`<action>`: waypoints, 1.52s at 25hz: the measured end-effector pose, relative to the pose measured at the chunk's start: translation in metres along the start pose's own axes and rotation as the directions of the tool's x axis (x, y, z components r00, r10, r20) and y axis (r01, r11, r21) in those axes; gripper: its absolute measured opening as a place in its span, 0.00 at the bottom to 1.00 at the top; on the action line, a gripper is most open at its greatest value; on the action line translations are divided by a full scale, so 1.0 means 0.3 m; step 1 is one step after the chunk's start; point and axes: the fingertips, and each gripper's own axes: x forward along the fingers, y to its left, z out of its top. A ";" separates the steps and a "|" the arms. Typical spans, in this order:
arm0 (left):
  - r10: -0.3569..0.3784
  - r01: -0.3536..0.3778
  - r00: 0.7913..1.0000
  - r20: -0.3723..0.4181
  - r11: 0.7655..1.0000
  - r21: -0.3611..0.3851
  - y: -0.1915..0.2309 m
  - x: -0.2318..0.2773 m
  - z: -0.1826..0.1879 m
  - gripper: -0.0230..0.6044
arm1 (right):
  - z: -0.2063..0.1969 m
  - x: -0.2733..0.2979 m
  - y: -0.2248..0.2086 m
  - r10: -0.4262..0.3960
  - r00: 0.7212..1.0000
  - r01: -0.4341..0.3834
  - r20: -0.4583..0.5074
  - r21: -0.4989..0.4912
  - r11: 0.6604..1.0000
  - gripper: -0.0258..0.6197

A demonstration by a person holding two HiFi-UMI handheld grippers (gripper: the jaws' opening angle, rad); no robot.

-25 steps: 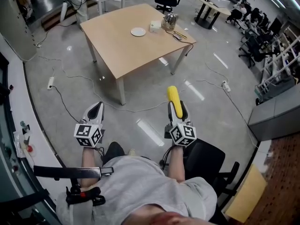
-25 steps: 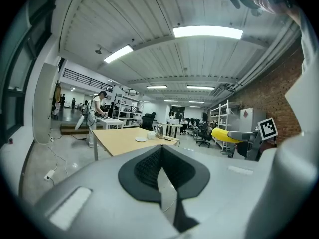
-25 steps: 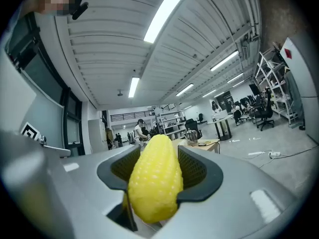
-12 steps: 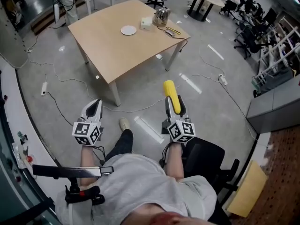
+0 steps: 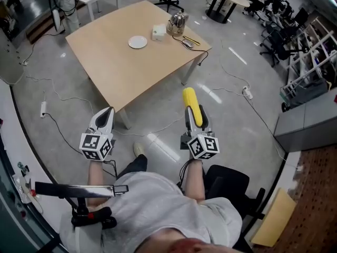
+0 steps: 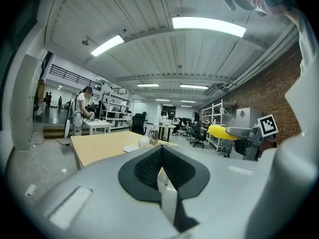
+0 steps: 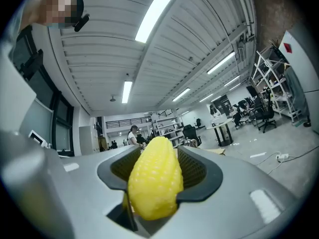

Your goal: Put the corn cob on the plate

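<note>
- Right gripper (image 5: 195, 121): jaws stood wide and clamped on the corn cob (image 5: 190, 103), one ribbed pad against each flank. The butt end sat in the grip and most of the length stuck out ahead.
- Left gripper (image 5: 103, 119): jaws were closed together with nothing between them. It was held level beside the right one.
- Corn cob, handling (judged): it looked light and stiff, with a bumpy kernel surface that offered the pads some bite. Being round and tapered, it seemed likely to roll once released. A grip across the thick part looked soundest, and a low, gentle set-down was advised.
- Plate (image 5: 138, 42): small, white and empty, it lay on the far half of the wooden table (image 5: 121, 73), well apart from both grippers.
- Other items on the table: a white box (image 5: 159, 32) was just beside the plate, and a metal kettle (image 5: 177, 21) was beyond it.
- Head view only: it showed the stretch of open floor between the person and the table.
- Right gripper view only: it showed pad contact on the cob, but the cob blocked the plate from sight.
- Left gripper view only: it showed the cob side-on in the other gripper, the plate low on the tabletop, and a person standing at a distant desk (image 6: 97, 125).
</note>
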 end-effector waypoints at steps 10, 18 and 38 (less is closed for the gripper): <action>0.002 -0.001 1.000 -0.023 1.000 0.028 0.165 0.305 0.091 0.07 | 0.019 0.330 -0.105 -0.006 1.000 0.005 0.013 0.021 1.000 0.41; 0.035 -0.034 0.999 -0.030 0.999 0.034 0.318 0.468 0.088 0.07 | -0.030 0.556 -0.148 0.005 1.000 -0.005 0.014 0.027 1.000 0.41; 0.257 -0.257 0.966 -0.016 0.966 -0.039 0.524 0.706 0.190 0.07 | -0.008 1.135 -0.185 0.237 0.967 -0.237 -0.097 0.015 0.971 0.41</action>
